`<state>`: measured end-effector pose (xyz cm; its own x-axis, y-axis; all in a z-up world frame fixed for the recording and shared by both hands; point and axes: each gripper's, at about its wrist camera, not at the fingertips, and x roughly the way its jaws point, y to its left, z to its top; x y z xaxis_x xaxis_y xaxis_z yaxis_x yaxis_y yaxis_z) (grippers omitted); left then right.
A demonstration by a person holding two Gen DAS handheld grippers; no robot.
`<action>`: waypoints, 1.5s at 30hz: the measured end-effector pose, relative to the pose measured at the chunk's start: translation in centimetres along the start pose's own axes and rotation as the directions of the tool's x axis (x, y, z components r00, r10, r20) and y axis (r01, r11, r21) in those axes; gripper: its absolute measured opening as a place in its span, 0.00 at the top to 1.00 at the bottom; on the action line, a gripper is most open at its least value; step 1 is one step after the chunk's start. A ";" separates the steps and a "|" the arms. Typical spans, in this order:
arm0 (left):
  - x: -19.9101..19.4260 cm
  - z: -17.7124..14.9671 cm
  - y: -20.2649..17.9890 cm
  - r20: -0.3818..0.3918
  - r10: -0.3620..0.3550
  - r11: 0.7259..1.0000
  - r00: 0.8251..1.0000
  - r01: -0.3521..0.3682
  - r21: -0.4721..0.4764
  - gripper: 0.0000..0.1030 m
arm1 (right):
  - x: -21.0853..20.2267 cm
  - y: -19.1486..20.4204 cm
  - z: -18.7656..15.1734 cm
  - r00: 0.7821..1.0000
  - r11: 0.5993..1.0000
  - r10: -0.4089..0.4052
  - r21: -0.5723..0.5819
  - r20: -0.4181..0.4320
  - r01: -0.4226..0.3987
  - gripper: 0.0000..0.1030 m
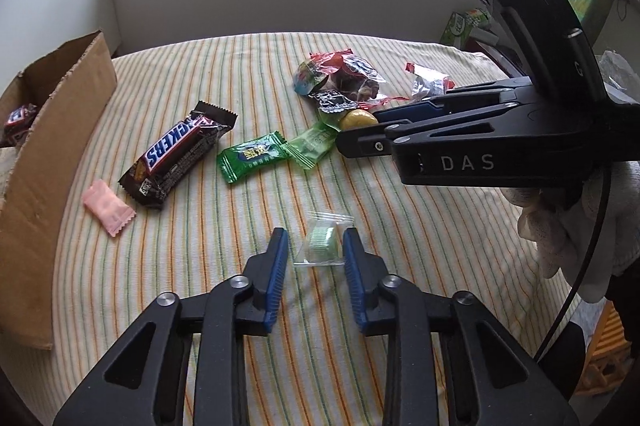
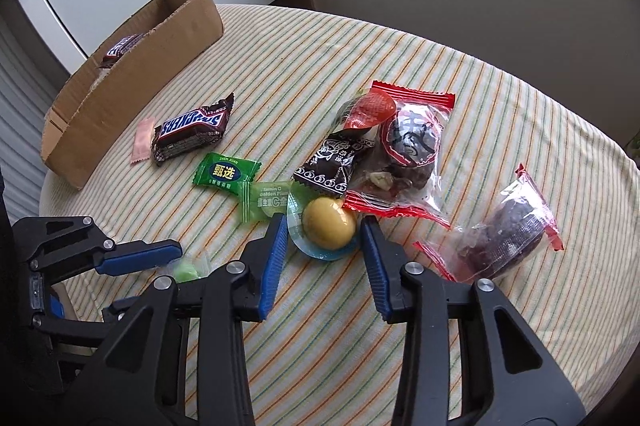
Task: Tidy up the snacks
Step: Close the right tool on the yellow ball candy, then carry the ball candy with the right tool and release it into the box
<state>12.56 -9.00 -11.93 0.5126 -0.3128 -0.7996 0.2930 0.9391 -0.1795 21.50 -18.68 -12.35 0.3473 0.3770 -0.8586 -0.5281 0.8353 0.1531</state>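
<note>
My left gripper (image 1: pixel 315 240) is open, its fingers on either side of a small clear-wrapped pale green candy (image 1: pixel 322 245) on the striped cloth. My right gripper (image 2: pixel 325 226) is open around a yellow round candy (image 2: pixel 329 228) in a clear blue wrapper. The right gripper (image 1: pixel 362 135) also shows in the left wrist view, and the left gripper (image 2: pixel 176 260) shows in the right wrist view. A Snickers bar (image 1: pixel 176 149), a pink candy (image 1: pixel 108 211), two green candies (image 1: pixel 252 155) and red-wrapped snacks (image 1: pixel 344 75) lie on the cloth.
A cardboard box (image 1: pixel 48 145) stands at the left edge and holds another Snickers bar (image 1: pixel 18 123). The box also shows in the right wrist view (image 2: pixel 152 65). A red-wrapped dark snack (image 2: pixel 508 230) lies to the right. A white wall panel backs the table.
</note>
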 end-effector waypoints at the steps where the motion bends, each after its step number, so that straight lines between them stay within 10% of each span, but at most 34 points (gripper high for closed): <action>1: 0.0 0.0 0.1 -0.001 -0.007 1.000 1.000 0.007 -0.002 0.78 | 0.0 0.0 0.0 1.000 1.000 -0.003 -0.002 0.000 0.003 0.63; 27: -2.2 -0.6 1.1 0.044 0.029 0.999 0.999 -0.028 -0.020 0.82 | -2.4 1.1 -0.9 0.999 1.000 -0.025 -0.013 0.037 0.025 0.75; 45: -10.5 0.0 8.4 0.198 0.149 0.983 0.969 -0.122 -0.138 0.82 | -8.5 9.9 4.9 0.977 0.987 0.088 -0.148 0.194 -0.059 0.75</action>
<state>9.60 2.16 -5.04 0.7003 -0.1918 -0.6876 0.1137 0.9809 -0.1577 17.07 -11.64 -1.10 0.4437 0.5193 -0.7304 -0.6562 0.7433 0.1299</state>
